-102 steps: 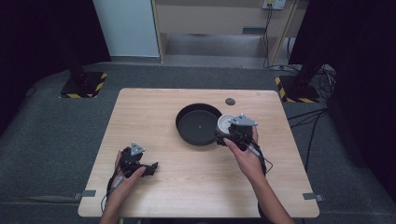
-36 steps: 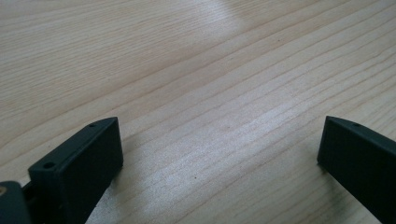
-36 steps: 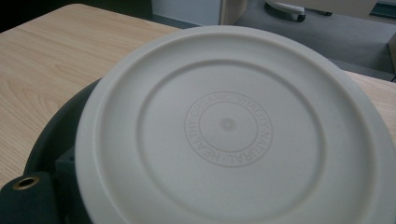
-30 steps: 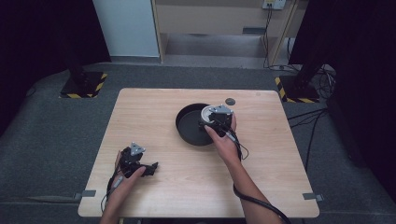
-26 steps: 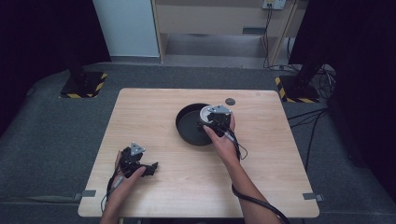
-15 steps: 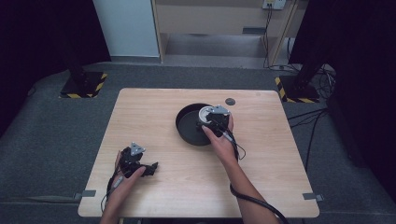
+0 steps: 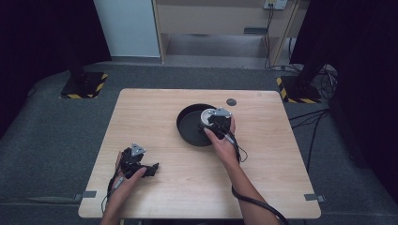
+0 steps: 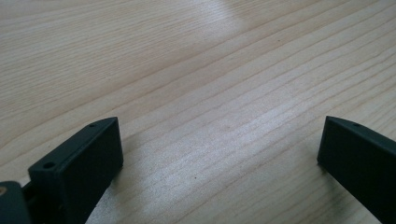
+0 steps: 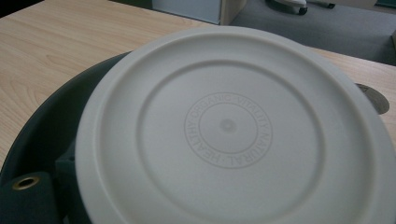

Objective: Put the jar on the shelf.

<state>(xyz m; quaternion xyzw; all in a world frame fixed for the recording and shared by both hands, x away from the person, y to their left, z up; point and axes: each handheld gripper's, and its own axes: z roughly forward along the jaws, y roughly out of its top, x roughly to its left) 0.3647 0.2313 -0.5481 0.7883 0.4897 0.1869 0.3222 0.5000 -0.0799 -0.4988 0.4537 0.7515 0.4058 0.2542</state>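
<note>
Left gripper (image 7: 149,169) low on the table (image 7: 155,112) near its front left corner, jaws spread wide, nothing between them, hand (image 7: 123,180) behind it. Right gripper (image 7: 210,123) out over the table's far middle, forearm stretched forward, jaws clamped on a white lid (image 9: 233,126).

A pale wood surface (image 7: 155,117) with visible grain stands on a grey carpet floor (image 7: 56,136). Two black stand bases with yellow-and-black hazard stripes sit on the floor beyond its far corners, one on the left (image 7: 83,85) and one on the right (image 7: 300,89). Black curtains close off the left (image 7: 37,37) and right (image 7: 356,56) sides. At the back a light blue-white panel (image 7: 126,26) stands beside a low wooden unit (image 7: 216,18); a wall socket (image 7: 275,3) above it feeds cables (image 7: 270,28) that run down to the floor. Strips of grey tape (image 7: 88,194) mark the floor near the front corners. Soft overhead light falls evenly.
</note>
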